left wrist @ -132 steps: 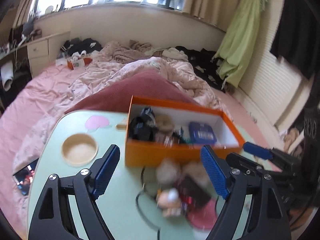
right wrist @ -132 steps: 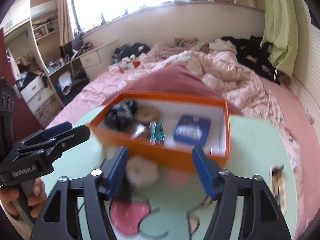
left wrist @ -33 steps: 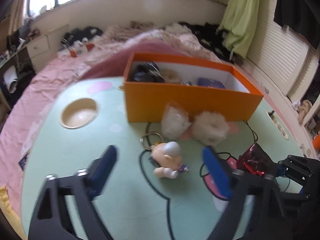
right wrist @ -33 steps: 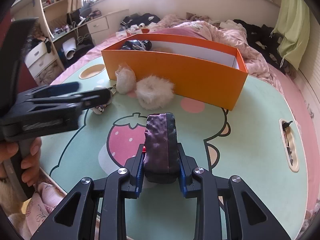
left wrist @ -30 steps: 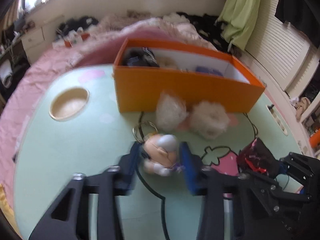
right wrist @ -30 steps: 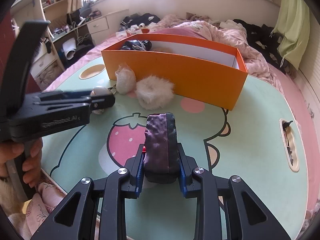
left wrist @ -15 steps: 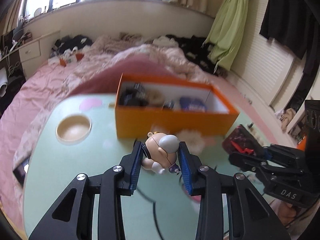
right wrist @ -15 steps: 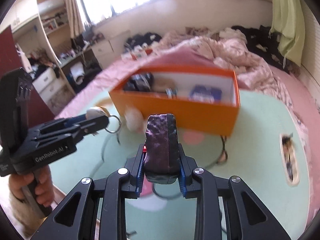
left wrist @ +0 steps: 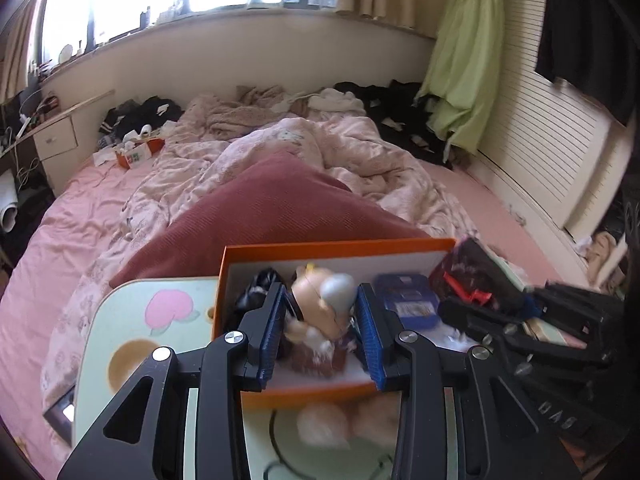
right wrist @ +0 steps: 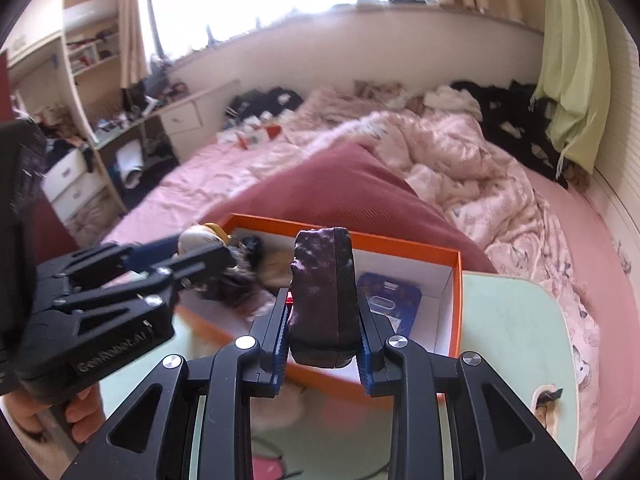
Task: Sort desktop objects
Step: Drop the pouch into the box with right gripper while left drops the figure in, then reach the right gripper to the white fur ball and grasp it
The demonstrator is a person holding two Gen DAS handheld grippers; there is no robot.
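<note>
An orange box (left wrist: 340,245) with white inner walls stands on the pale green table (left wrist: 132,320). My left gripper (left wrist: 320,295) hovers over the box's left half. Its blue pads touch a small doll keychain (left wrist: 324,308), and the jaws are opening. My right gripper (right wrist: 322,304) is shut on a dark purple pouch (right wrist: 324,272) with a red tab, above the near wall of the box (right wrist: 400,242). In the right wrist view the left gripper (right wrist: 200,250) comes in from the left with the doll (right wrist: 198,238). In the left wrist view the pouch (left wrist: 468,268) hangs over the box's right end.
Inside the box lie a blue tin (left wrist: 404,296) and dark items (left wrist: 256,284). Two fluffy pom-poms (left wrist: 320,420) and a black cord lie on the table in front of it. A round cup recess (left wrist: 124,360) is at the left. A pink bed lies beyond.
Both grippers rose and moved forward from the table to above the orange box, the left carrying the doll and the right the pouch. The box now fills more of each view.
</note>
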